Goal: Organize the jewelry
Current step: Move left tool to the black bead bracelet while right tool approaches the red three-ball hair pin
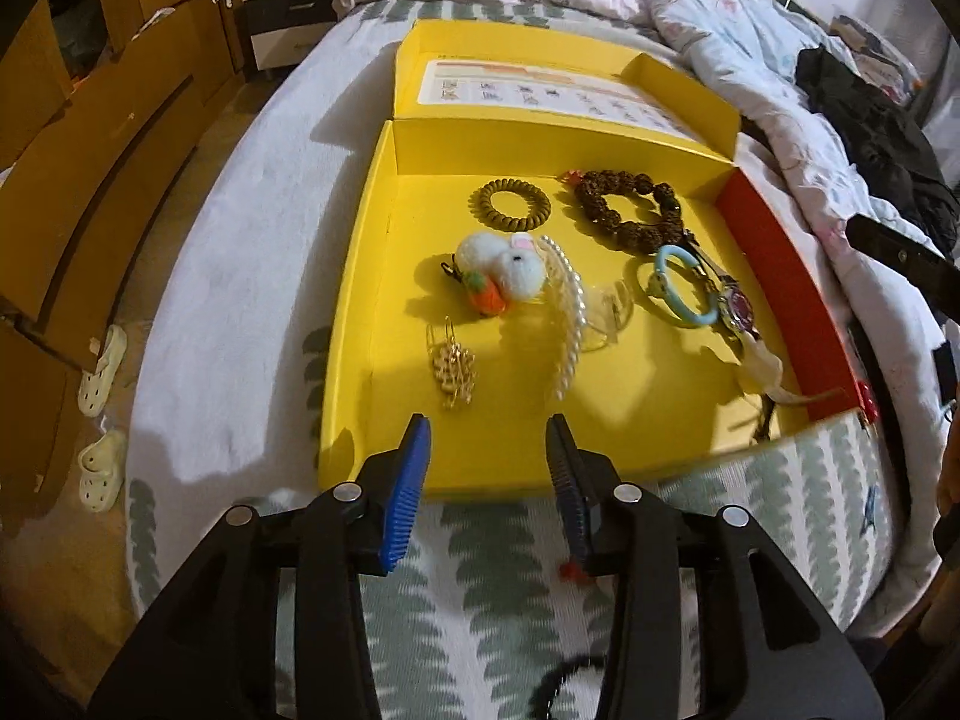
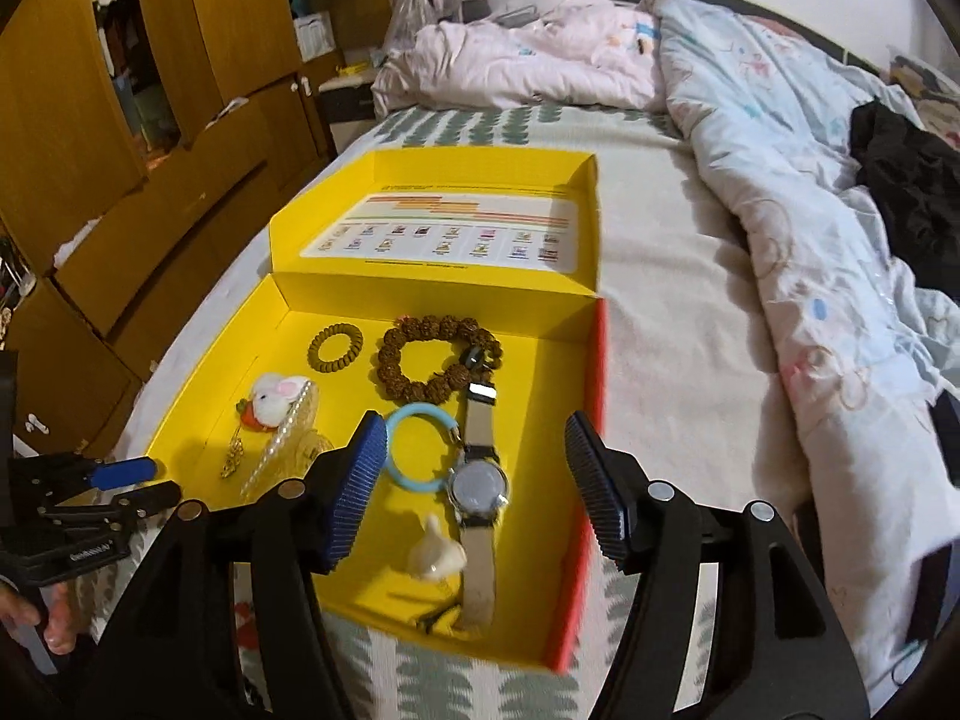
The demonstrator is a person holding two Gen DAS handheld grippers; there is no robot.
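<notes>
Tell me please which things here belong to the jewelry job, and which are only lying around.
For the job:
yellow box
bead bracelet
coil hair tie
blue ring
wristwatch
pearl strand
gold piece
rabbit charm

Lying around:
quilts
black garment
slippers
wardrobe

Both the left gripper and the right gripper are open and empty.

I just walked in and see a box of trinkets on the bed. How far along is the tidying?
It looks nearly done: the hair tie, bead bracelet, bunny charm, pearl clip, blue bangle and watch already lie in the yellow box. Nothing is in hand; the left tongs and right tongs are open and empty. No jewelry clearly shows outside the box.
</notes>
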